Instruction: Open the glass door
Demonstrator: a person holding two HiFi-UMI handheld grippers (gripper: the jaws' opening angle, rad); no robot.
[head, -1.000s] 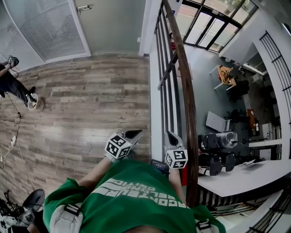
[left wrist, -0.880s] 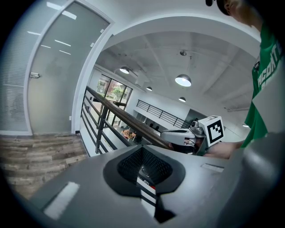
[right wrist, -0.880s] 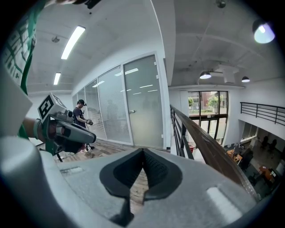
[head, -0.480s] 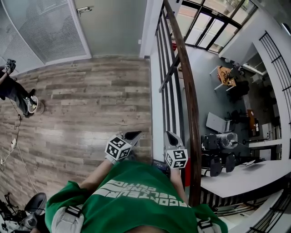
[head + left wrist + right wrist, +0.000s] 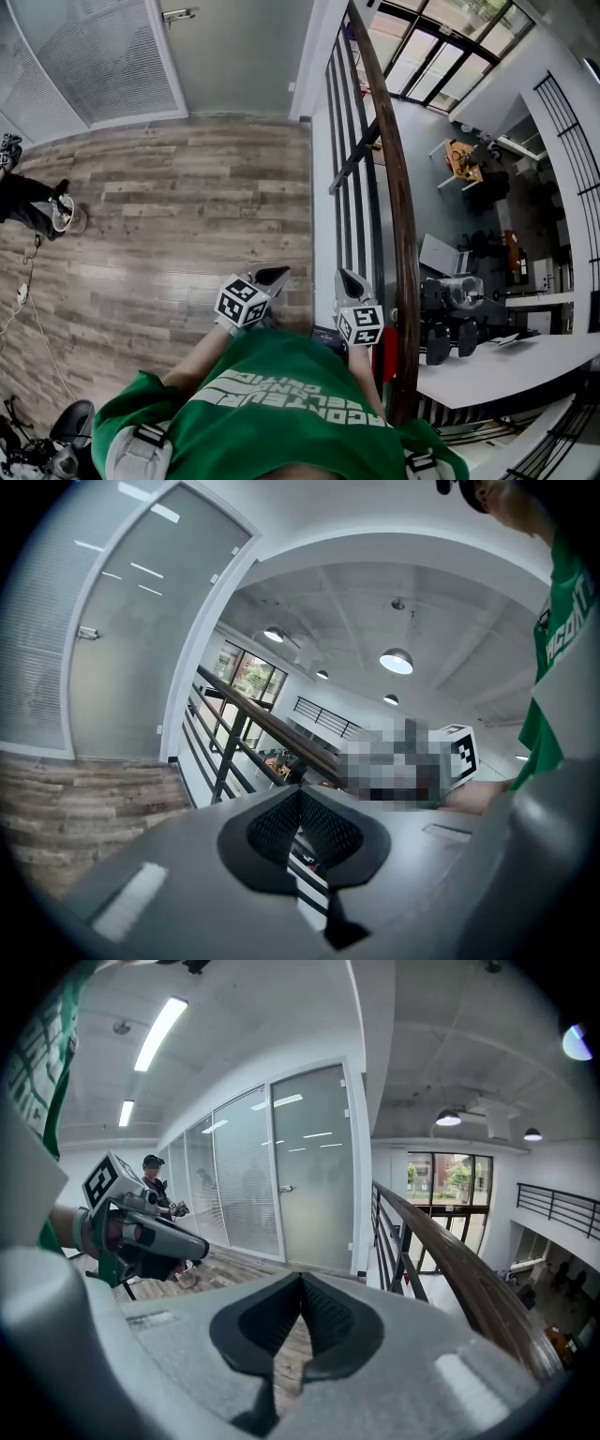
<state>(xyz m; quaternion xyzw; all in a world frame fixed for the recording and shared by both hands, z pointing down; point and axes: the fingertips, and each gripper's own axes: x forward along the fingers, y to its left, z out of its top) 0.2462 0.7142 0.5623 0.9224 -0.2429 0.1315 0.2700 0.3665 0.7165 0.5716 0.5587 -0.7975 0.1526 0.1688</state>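
The frosted glass door (image 5: 234, 56) stands at the far end of the wooden floor, with its metal handle (image 5: 178, 15) on the left side. The same door (image 5: 314, 1176) and handle (image 5: 286, 1188) show ahead in the right gripper view, and at the left in the left gripper view, door (image 5: 122, 639) and handle (image 5: 89, 633). My left gripper (image 5: 272, 277) and right gripper (image 5: 347, 281) are held side by side close to my body, far short of the door. Both are shut with nothing between the jaws, left gripper (image 5: 300, 803), right gripper (image 5: 302, 1297).
A black railing with a wooden handrail (image 5: 394, 206) runs along my right, with a drop to a lower floor with desks (image 5: 487, 361) beyond. Glass partitions with blinds (image 5: 84, 56) stand left of the door. A person (image 5: 23, 202) and a cable (image 5: 28, 309) are at the left.
I have shifted a little along the floor beside the railing, with both grippers still shut and side by side. The person at the left has slid toward the frame's edge.
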